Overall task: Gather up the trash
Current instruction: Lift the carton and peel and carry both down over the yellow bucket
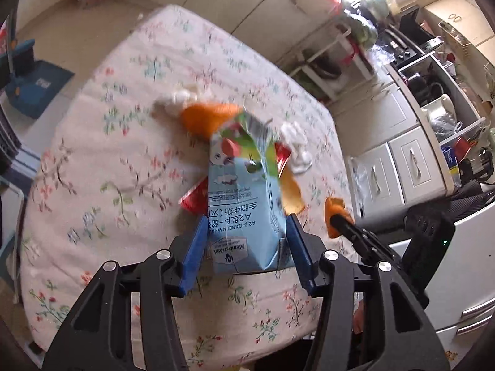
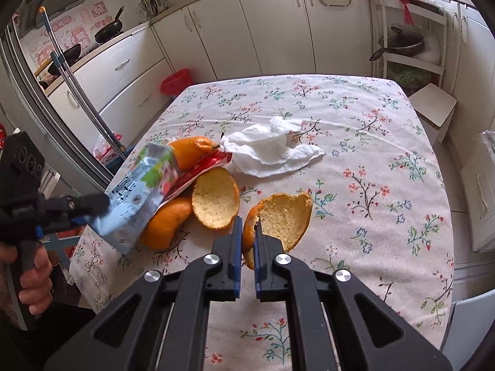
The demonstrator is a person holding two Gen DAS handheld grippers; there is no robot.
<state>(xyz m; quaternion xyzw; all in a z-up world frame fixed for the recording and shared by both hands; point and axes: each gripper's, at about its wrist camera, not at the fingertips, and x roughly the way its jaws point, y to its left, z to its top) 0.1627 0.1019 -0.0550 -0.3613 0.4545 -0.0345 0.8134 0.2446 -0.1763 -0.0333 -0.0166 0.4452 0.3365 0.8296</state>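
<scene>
Left tool [image 1: 246,232] clamps the base of a blue milk carton [image 1: 244,198], pads pressed on both sides, carton tilted up off the bench [image 2: 355,185]. Right tool [image 2: 247,241] is nearly closed, pinching the edge of a piece of orange peel [image 2: 281,219], which looks just lifted clear of the cloth, though the fisheye makes that hard to confirm. Still lying on the bench: another peel cup [image 2: 216,198] pith-side up, an orange chunk [image 2: 167,222] under the carton, a more whole-looking orange piece [image 2: 188,151] behind, a red wrapper [image 2: 204,170] partly under the carton, and a crumpled white tissue [image 2: 269,148] just beyond. To do this step well: keep both grips firm, raise the carton clear so it doesn't drag the wrapper, hold the peel by its thick rim so it doesn't tear, and carry both to a bin. A red-lined bin [image 2: 174,82] stands on the floor past the far-left corner, a likely target. The bench wears a floral tablecloth; around it are cream kitchen cabinets [image 2: 247,24], pans on the stove at left, and a white rack with a pan [image 2: 402,46] at right.
</scene>
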